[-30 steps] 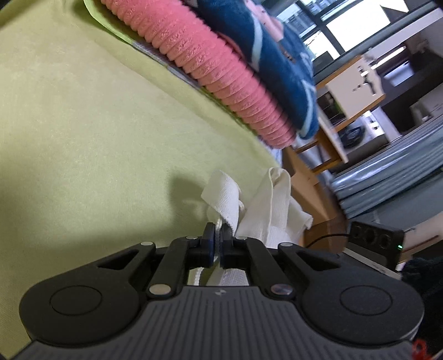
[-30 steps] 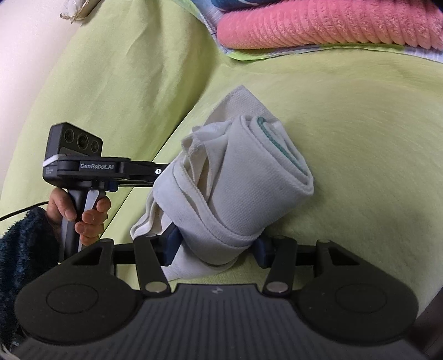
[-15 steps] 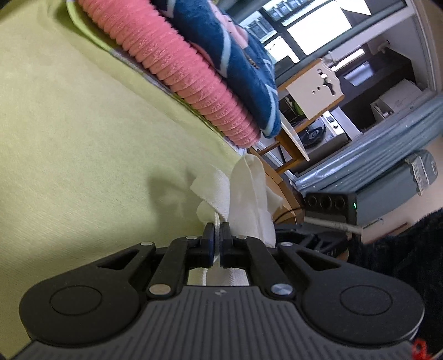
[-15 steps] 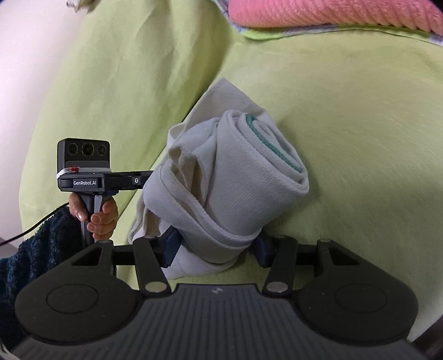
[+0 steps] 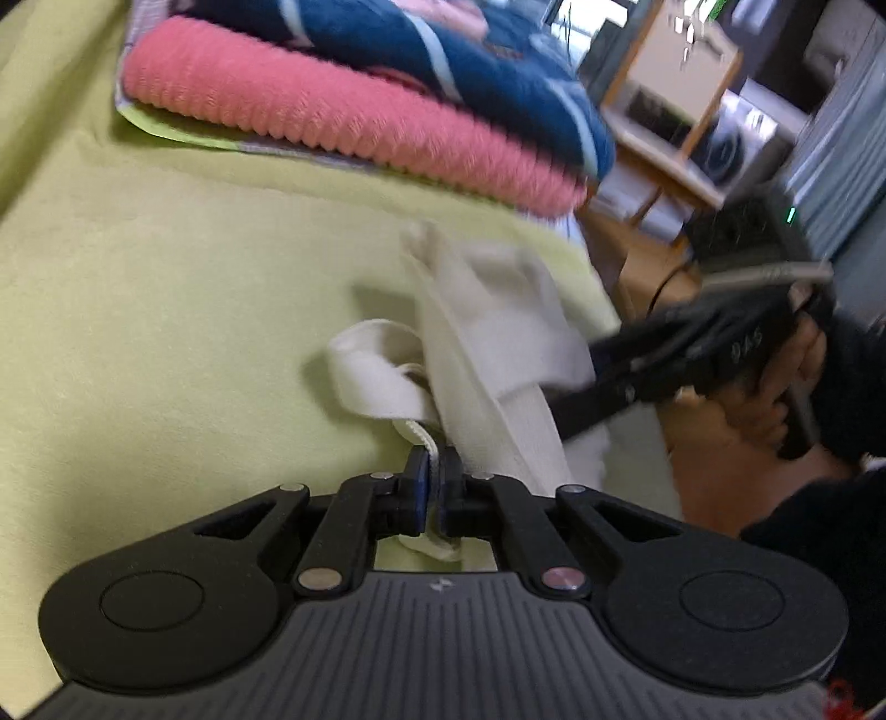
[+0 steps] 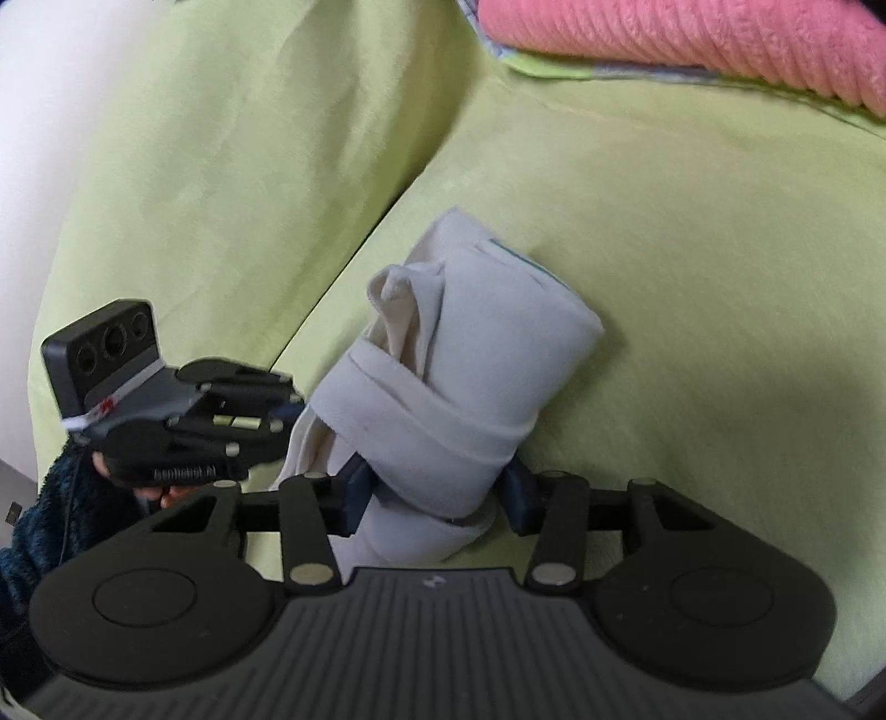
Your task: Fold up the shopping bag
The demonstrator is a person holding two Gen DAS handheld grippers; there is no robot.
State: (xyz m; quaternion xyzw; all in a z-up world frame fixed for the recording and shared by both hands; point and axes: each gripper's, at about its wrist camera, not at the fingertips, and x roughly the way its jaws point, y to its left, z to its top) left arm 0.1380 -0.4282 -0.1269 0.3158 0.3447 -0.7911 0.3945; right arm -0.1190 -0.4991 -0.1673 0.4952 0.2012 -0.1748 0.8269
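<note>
Gripping one rolled shopping bag on the green sofa: right gripper, fingers spread wide around the roll's near end; left gripper, fingers pinched nearly closed on its strap.

Risks, judged: strap tension could unroll the bundle; the wide hold may let it slip.

Count: one bag, two grippers, two folded blankets, pink and blue.

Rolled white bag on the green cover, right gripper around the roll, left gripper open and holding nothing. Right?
Not quite: the left gripper is shut on the bag's strap, as the left wrist view shows. The right gripper does hold the rolled bag on the green cover.
</note>
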